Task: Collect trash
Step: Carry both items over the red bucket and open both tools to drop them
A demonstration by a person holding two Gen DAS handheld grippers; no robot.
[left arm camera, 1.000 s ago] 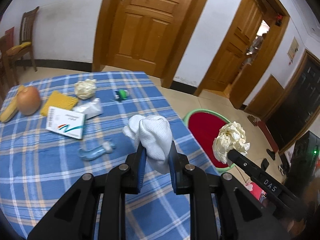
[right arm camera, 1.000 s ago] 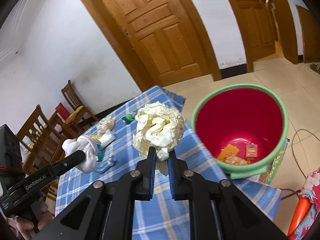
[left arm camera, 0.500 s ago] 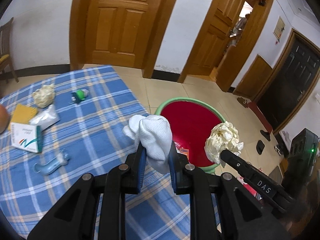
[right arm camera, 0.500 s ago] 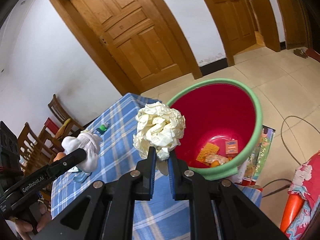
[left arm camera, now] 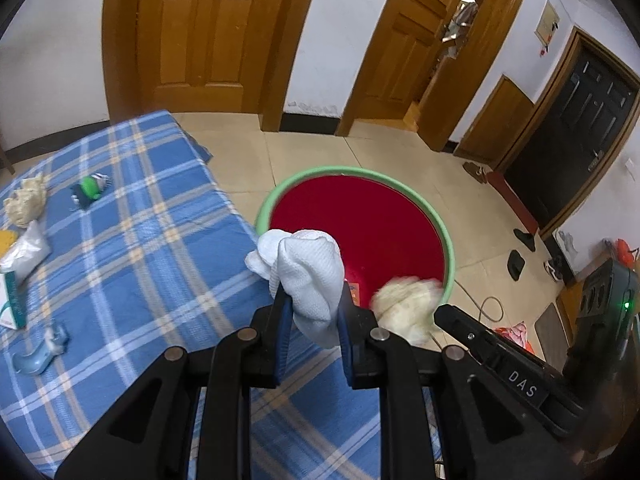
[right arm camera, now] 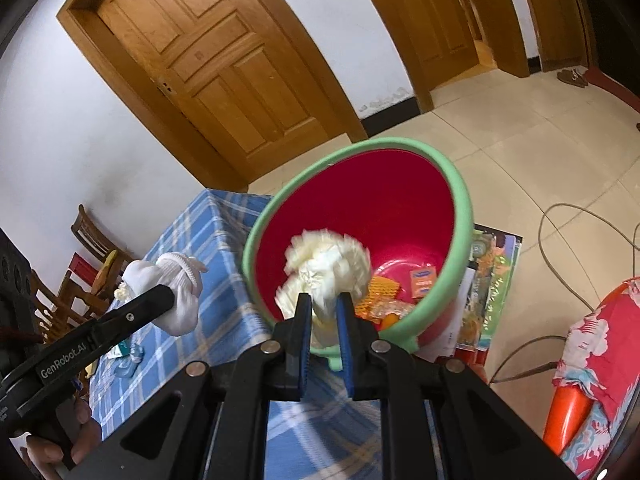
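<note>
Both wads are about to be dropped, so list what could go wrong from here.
1. The white cloth wad in the left claw sits over the near rim of the red bin; dropped here, it may land on the blue plaid tablecloth.
2. The blurred cream paper wad in the right claw may snag.

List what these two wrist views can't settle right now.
- Cream paper wad: motion-blurred in both views; whether the right gripper pads still pinch it is unclear.
- Bin bottom: partly hidden by the wad in the right view and by the white cloth and left gripper in the left view.
- Table items: some cut off at the left view's edge.
</note>
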